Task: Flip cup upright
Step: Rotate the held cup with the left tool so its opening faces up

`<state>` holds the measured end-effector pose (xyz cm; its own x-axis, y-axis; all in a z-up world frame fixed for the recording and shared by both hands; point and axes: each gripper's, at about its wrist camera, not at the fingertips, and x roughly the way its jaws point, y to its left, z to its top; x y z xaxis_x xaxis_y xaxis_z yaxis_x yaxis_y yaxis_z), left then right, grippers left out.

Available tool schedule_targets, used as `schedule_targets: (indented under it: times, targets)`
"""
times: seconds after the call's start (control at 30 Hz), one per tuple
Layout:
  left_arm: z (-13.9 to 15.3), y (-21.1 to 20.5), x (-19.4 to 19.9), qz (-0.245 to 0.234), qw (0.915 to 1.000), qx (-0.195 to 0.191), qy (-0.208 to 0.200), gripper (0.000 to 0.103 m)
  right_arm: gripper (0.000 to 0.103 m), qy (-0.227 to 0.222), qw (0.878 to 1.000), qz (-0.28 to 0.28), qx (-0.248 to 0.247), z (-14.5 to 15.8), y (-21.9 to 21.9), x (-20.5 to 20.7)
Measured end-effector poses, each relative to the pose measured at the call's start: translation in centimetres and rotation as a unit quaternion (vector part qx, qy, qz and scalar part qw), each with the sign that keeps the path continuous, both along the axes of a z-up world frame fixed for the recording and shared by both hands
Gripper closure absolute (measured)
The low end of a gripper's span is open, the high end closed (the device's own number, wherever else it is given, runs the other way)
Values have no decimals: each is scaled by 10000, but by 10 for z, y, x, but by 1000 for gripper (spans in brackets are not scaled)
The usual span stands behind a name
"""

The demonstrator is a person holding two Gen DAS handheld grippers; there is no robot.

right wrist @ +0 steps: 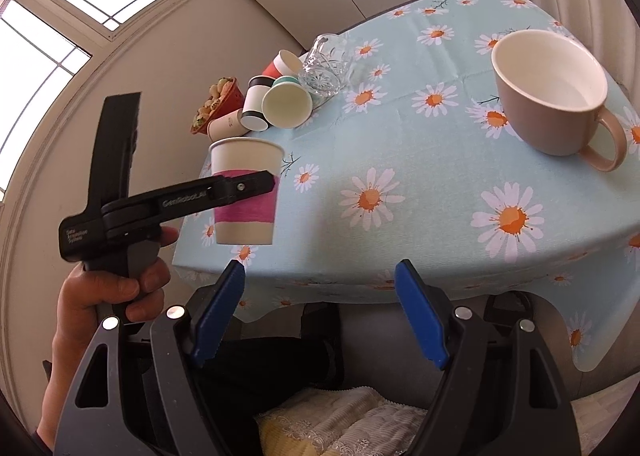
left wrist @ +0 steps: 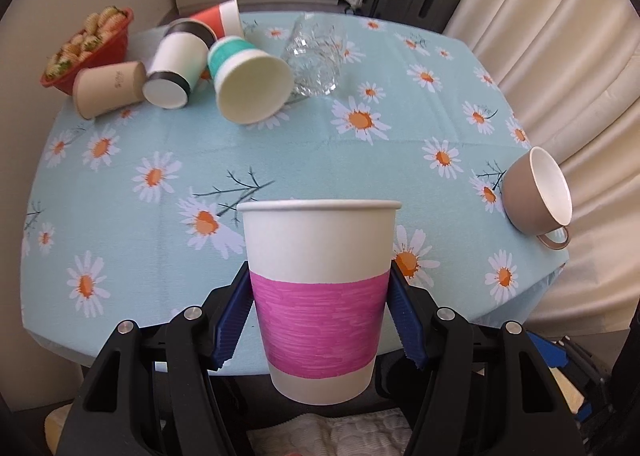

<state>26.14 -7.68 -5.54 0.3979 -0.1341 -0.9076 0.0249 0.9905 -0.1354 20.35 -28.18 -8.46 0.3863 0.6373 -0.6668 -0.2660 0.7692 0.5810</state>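
My left gripper [left wrist: 320, 276] is shut on a white paper cup with a pink band [left wrist: 320, 296]. The cup is upright, mouth up, held in the air at the table's near edge. In the right wrist view the same cup [right wrist: 245, 200] hangs in the left gripper [right wrist: 256, 186] off the table's left corner. My right gripper [right wrist: 320, 276] is open and empty, below the table's front edge. A brown mug [right wrist: 552, 92] stands on the cloth ahead of it; the left wrist view shows the mug [left wrist: 536, 192] at the far right.
The table has a blue daisy cloth [left wrist: 320, 148]. Several paper cups [left wrist: 224, 60] lie on their sides at the far left, beside a clear glass [left wrist: 316, 56] and a red bowl [left wrist: 96, 52] of fruit. A curtain [left wrist: 560, 56] hangs at the right.
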Motion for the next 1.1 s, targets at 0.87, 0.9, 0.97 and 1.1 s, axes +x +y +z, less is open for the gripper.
schedule_targets:
  times: [0.87, 0.9, 0.97, 1.1]
  targets:
    - [18, -18, -87, 294, 9515, 333, -3045, 40, 26, -260, 9995, -96, 159, 9, -18, -6]
    - [16, -20, -87, 302, 9481, 365, -3145, 40, 26, -234, 9995, -115, 189, 8, -20, -5]
    - [13, -21, -86, 339, 9442, 383, -3254, 40, 26, -315, 9992, -221, 52, 10, -22, -6]
    - [1, -24, -82, 424, 9368, 514, -3433, 40, 26, -329, 9992, -228, 39, 10, -25, -5]
